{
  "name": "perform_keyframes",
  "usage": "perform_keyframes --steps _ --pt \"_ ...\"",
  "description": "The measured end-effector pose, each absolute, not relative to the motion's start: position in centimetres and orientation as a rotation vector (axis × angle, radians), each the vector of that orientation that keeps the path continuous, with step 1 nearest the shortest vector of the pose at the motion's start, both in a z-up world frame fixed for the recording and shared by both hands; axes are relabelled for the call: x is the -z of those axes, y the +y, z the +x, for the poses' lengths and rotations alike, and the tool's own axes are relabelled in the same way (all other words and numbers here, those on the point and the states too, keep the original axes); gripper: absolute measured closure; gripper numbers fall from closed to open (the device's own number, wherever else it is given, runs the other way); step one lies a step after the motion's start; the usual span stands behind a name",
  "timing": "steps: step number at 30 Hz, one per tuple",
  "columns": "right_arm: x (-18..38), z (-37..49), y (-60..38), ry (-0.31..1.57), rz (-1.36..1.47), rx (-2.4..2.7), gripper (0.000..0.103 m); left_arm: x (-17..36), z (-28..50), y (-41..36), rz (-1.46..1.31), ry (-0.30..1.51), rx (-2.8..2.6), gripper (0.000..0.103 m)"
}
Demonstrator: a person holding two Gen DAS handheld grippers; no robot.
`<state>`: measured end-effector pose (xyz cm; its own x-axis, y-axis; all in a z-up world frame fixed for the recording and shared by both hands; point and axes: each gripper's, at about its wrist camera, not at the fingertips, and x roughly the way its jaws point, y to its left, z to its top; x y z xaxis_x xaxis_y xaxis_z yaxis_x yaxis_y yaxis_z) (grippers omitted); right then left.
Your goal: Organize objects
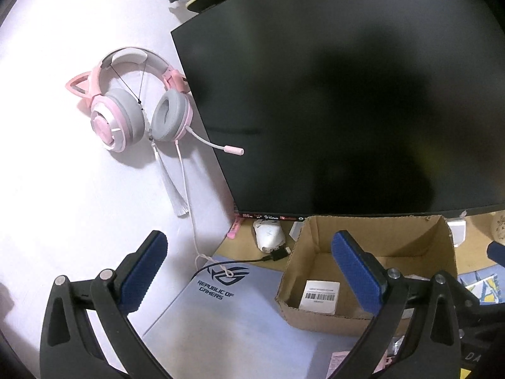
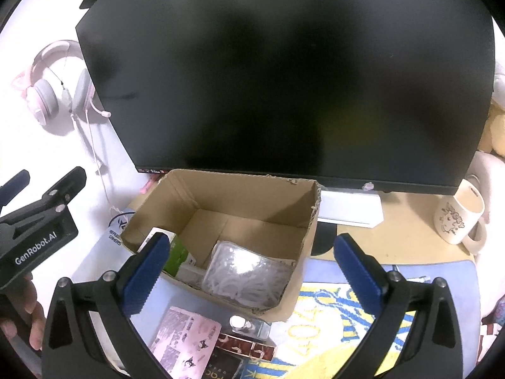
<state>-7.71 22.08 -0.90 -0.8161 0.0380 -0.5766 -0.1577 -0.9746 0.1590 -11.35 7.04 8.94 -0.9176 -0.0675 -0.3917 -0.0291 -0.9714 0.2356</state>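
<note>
Below monitor (image 2: 284, 72): box (image 2: 252, 189) already holds a bag (image 2: 249, 271) and a green pack (image 2: 178, 252).
Left out: booklet (image 2: 186, 338), mug (image 2: 459, 218), headset (image 1: 139, 113).
Left claw (image 1: 249, 271): spread, empty.
Right claw (image 2: 249, 268): spread, empty.

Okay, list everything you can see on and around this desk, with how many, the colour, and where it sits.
monitor: one, black, behind the box
cardboard box: one, brown, open, below the monitor
clear bag: one, white contents, in the box
green package: one, in the box's left corner
headset: one, pink and grey, on the white wall, left of the monitor
mug: one, cream, right of the box
mouse pad: one, pale blue, under the box
left gripper: blue pads, open, empty
right gripper: blue pads, open, empty
</note>
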Motion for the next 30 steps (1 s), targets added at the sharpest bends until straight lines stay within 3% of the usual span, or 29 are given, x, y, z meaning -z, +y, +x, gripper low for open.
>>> perform_keyframes --steps 30 --pt "1.7 0.1 19.4 0.216 -0.832 -2.828 0.000 -8.2 -3.8 3.8 0.680 -0.231 3.095 0.000"
